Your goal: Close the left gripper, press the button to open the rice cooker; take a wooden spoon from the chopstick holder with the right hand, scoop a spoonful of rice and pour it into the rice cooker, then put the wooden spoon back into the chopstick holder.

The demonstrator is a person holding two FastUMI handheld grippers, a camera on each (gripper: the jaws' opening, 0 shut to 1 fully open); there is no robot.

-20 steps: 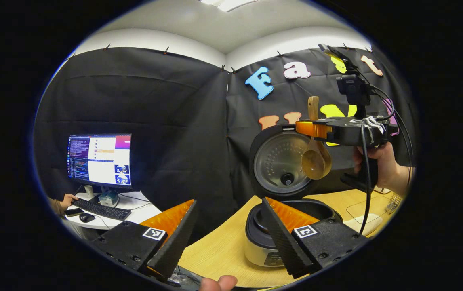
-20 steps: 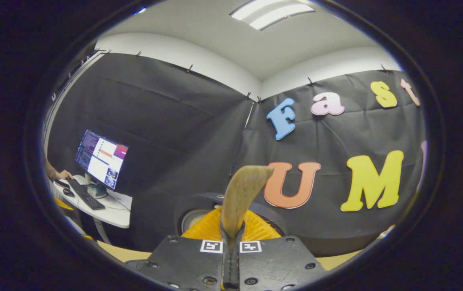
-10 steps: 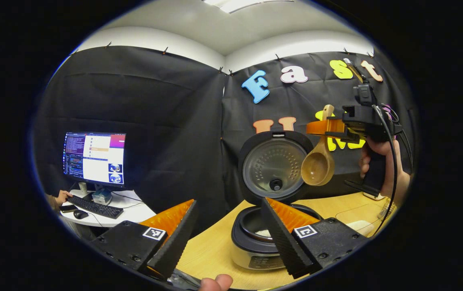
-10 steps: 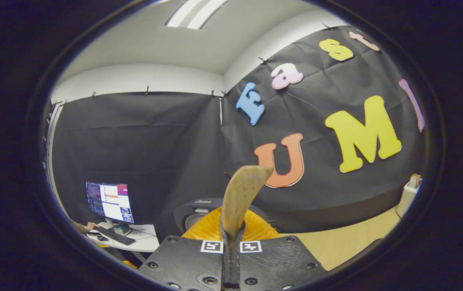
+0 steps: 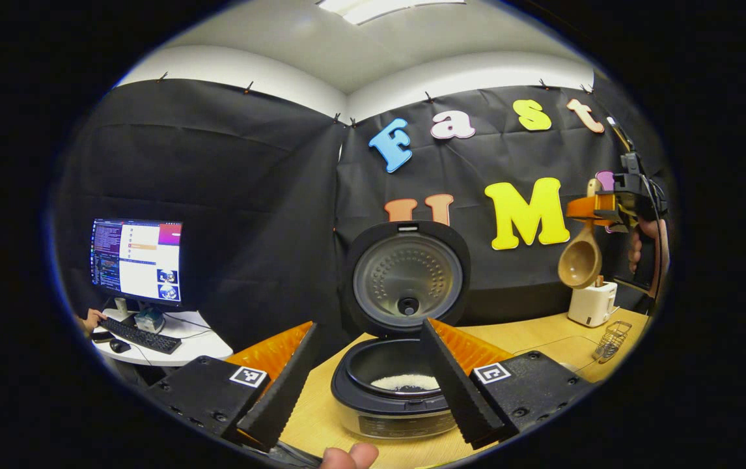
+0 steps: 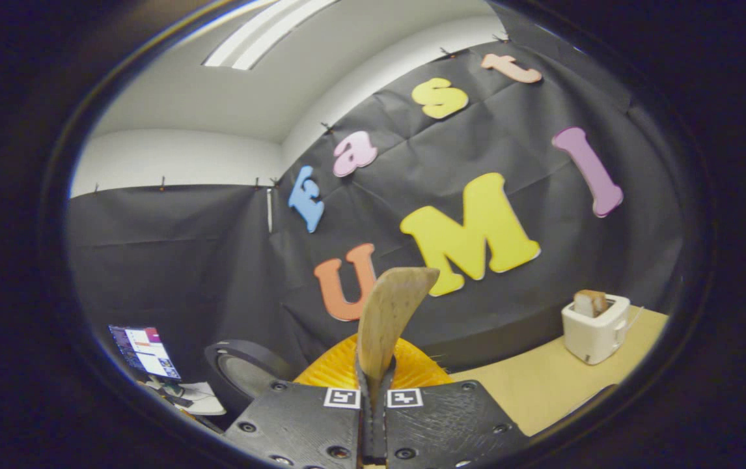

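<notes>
Your left claw (image 5: 363, 378) is released — its two fingers stand spread apart, low over the table (image 5: 529, 332), with the rice cooker (image 5: 396, 384) seen between them. The cooker's lid (image 5: 407, 277) stands upright and open, and a patch of white rice (image 5: 405, 382) lies in the black inner pot. Your right claw (image 6: 373, 404) is clenched on the wooden spoon (image 6: 386, 326), gripping its handle, whose end sticks up past the fingers. In the left gripper view that spoon (image 5: 581, 257) hangs bowl-down from the claw, up in the air, well to the right of the cooker and above the white chopstick holder (image 5: 591, 303) — apart from it. A small wire rack (image 5: 610, 335) sits on the table beside the holder.
</notes>
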